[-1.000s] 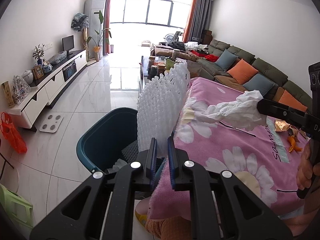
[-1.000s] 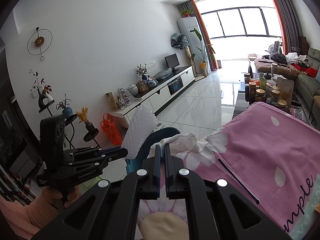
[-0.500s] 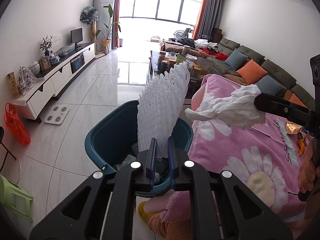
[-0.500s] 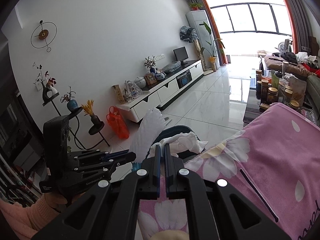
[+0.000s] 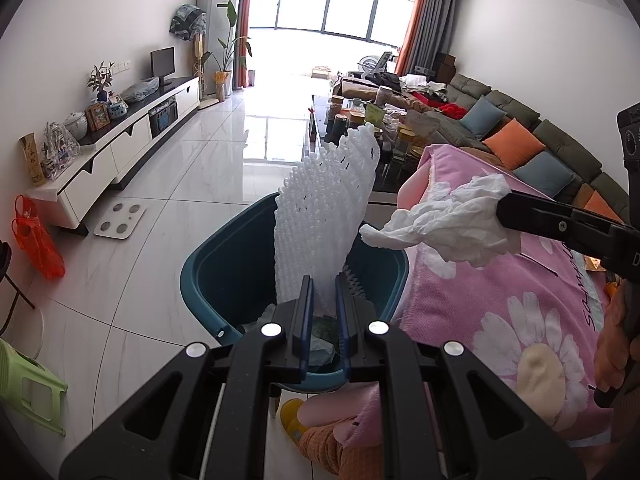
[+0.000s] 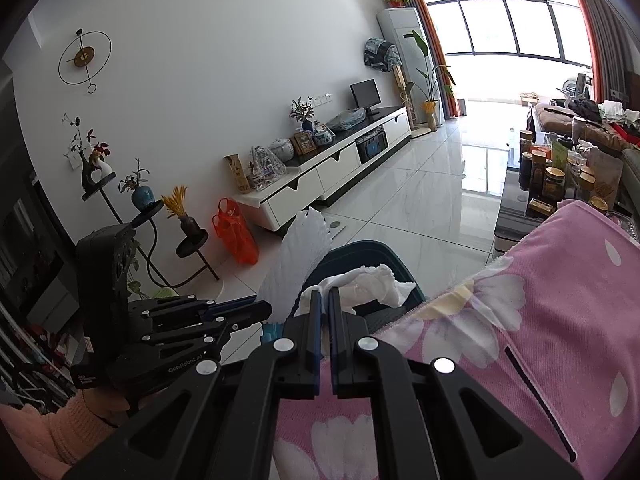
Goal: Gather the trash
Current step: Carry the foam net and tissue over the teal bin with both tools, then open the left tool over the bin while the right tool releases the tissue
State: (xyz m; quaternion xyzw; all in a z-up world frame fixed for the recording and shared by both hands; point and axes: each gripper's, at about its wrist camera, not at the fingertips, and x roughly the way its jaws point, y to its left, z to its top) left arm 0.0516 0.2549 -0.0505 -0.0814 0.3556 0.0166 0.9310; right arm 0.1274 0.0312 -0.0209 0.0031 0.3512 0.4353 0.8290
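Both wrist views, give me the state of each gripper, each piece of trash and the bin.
Left gripper: shut on foam net.
Foam net: held upright over bin.
Right gripper: shut on tissue.
Tissue: crumpled, held near the bin's rim.
Bin: open, some trash inside.

Strong daylight floods in from the large window (image 5: 332, 20) at the far end of the room, blown out to near white in both views. It throws a bright glare patch on the glossy floor tiles (image 5: 276, 136) and leaves the white walls evenly lit. Shadows are soft and faint. Fisheye distortion bends walls and ceiling lines, with dark vignetting at the corners. Focus is sharp throughout; no motion blur shows.
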